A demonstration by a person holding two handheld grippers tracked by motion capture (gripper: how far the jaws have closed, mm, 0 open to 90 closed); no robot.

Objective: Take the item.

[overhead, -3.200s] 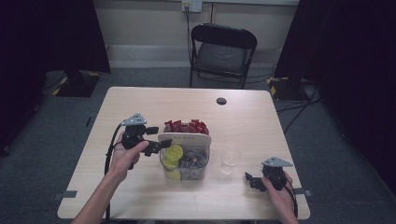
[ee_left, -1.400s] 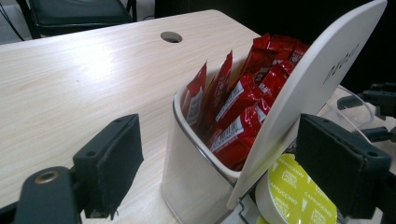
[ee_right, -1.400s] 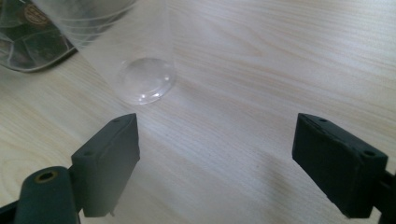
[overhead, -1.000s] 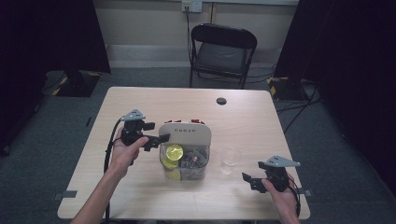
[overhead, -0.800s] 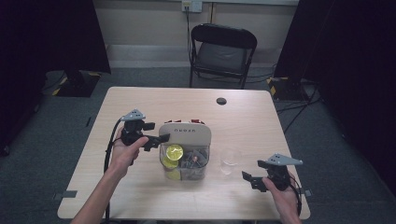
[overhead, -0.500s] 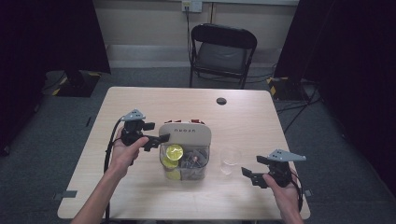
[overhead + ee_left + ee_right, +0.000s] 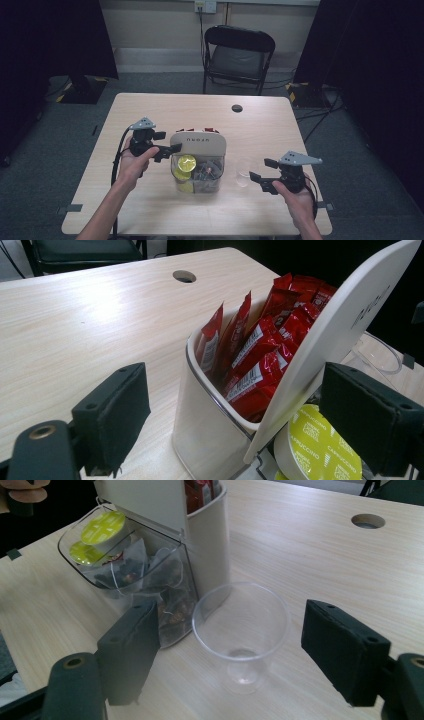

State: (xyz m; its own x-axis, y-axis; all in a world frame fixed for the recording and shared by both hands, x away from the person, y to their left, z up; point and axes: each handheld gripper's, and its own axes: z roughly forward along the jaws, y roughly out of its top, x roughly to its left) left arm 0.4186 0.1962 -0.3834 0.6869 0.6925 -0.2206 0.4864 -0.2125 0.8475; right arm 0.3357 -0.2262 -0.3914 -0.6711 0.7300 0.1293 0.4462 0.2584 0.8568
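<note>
A: What is in the cream-and-clear plastic organiser box (image 7: 197, 167) in the middle of the pale wooden worktop (image 7: 150, 210)?

B: Its rear cream compartment holds upright red foil sachets (image 7: 260, 347). The clear front compartment holds yellow-lidded capsules (image 7: 187, 162), one marked "cappuccino", and tea bags on strings (image 7: 150, 575). The cream hinged lid (image 7: 198, 143) stands tilted up over it.

A: And the left claw (image 7: 170, 148)?

B: Its pads stand apart on either side of the box's near corner, with the raised lid's edge touching or nearly touching the right pad; the gap to the left pad is plain, so nothing is clamped.

A: What do the close views add?

B: The left gripper view shows the sachets' print; the right gripper view shows the tea bags.

A: The right claw (image 7: 256, 181)?

B: Wide apart though just been narrowing, with nothing gripped. The small clear plastic stemmed cup (image 7: 241, 630) stands upright and empty just beside the box's right side, in line with the gap between the pads.
</note>
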